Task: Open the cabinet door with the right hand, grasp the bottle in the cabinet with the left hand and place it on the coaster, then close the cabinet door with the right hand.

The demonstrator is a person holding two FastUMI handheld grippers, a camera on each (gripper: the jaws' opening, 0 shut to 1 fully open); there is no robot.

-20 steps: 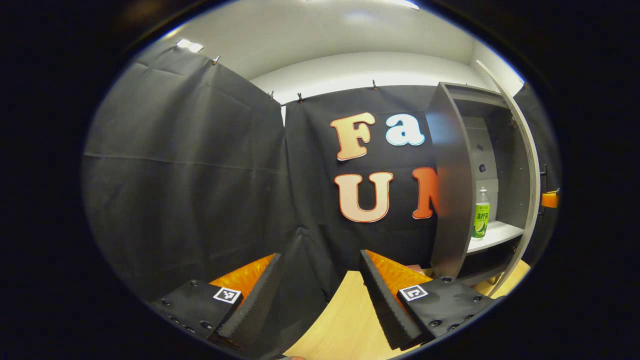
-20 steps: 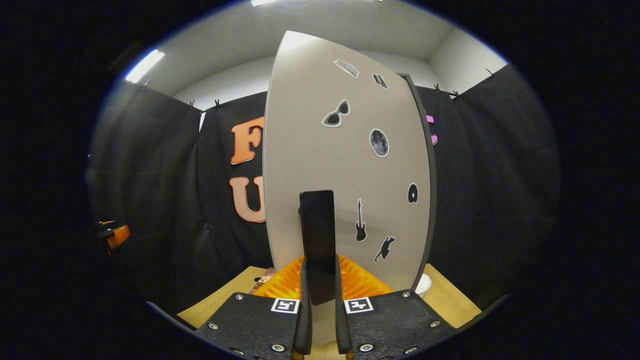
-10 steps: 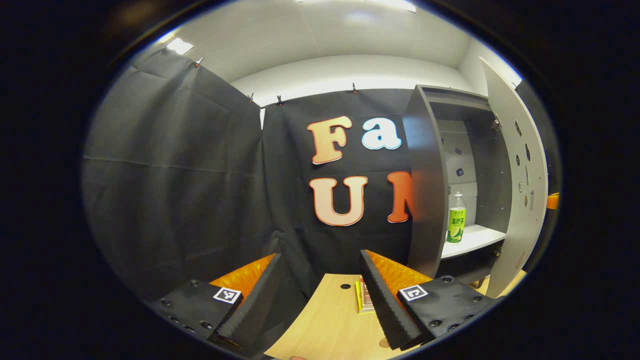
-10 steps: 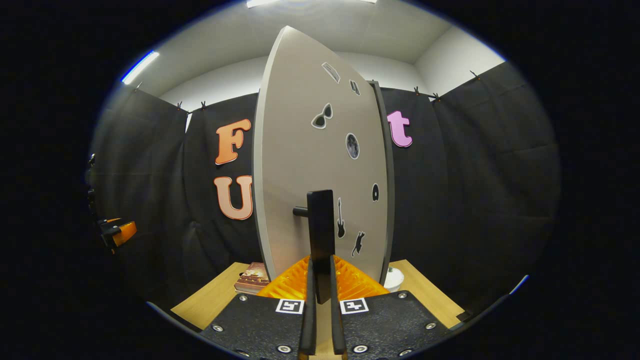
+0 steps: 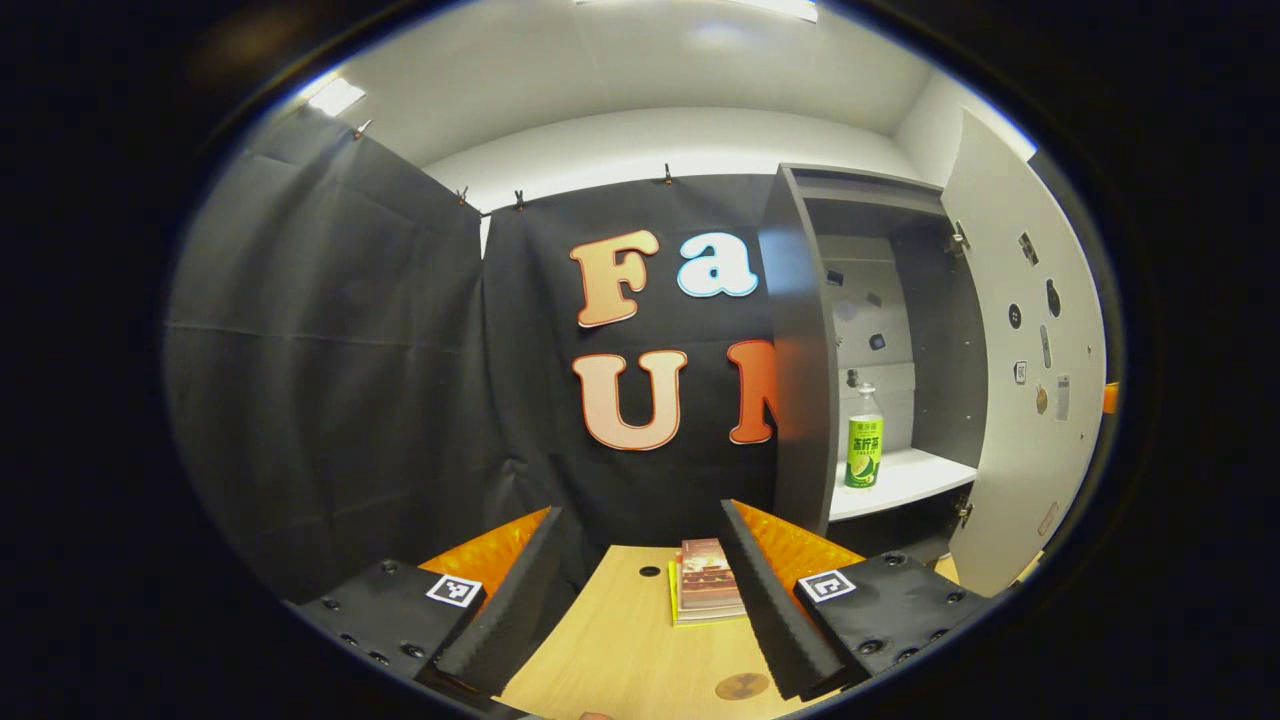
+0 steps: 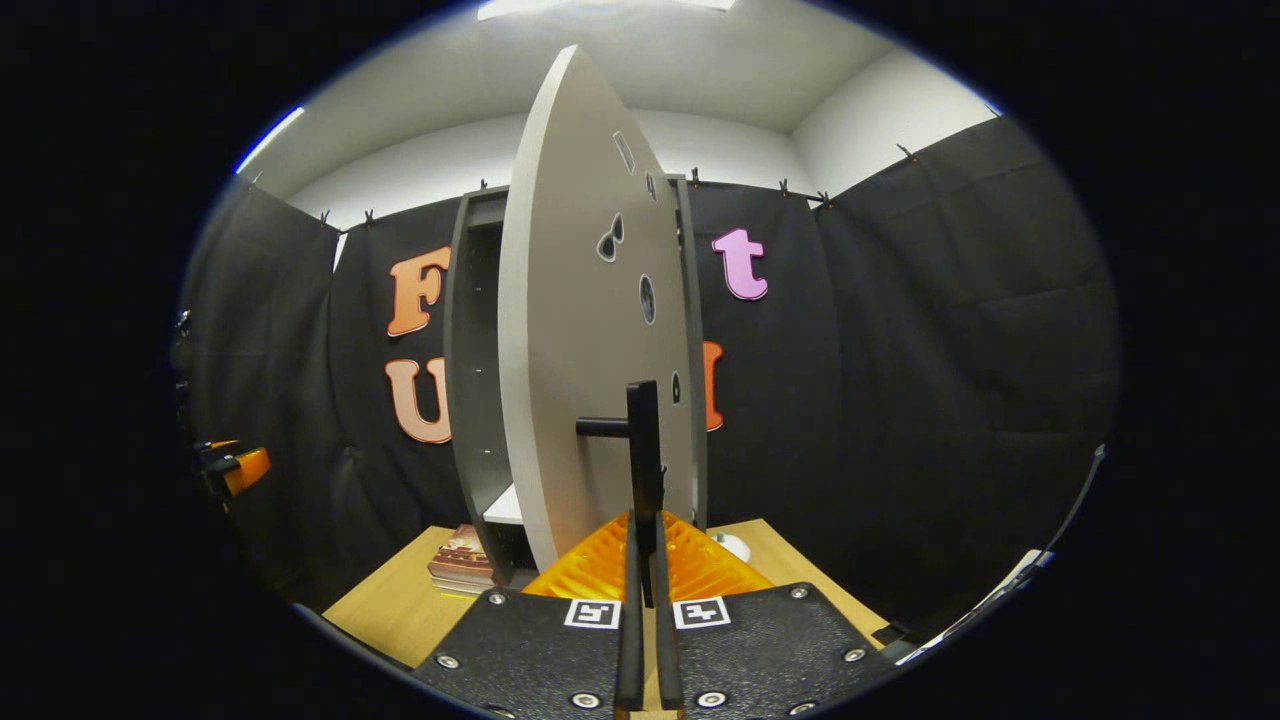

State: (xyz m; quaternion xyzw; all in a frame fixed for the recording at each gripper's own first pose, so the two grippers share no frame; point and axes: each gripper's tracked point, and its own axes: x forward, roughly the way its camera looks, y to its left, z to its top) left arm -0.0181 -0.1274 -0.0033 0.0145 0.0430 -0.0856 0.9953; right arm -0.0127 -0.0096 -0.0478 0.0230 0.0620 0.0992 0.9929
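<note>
Your right gripper (image 6: 646, 600) clamps the grey cabinet door's black handle (image 6: 642, 450), while your left gripper (image 5: 640, 590), fingers apart, sits well short of the green-labelled plastic bottle (image 5: 864, 440) at the white shelf's (image 5: 900, 480) left edge.

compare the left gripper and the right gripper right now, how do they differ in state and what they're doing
The left gripper is open, its fingers spread wide with nothing between them; the right gripper is shut on the door handle. The left gripper hangs over the table, apart from the cabinet and its bottle; the right gripper is in contact with the open cabinet door through the handle. Both point roughly toward the cabinet.
</note>
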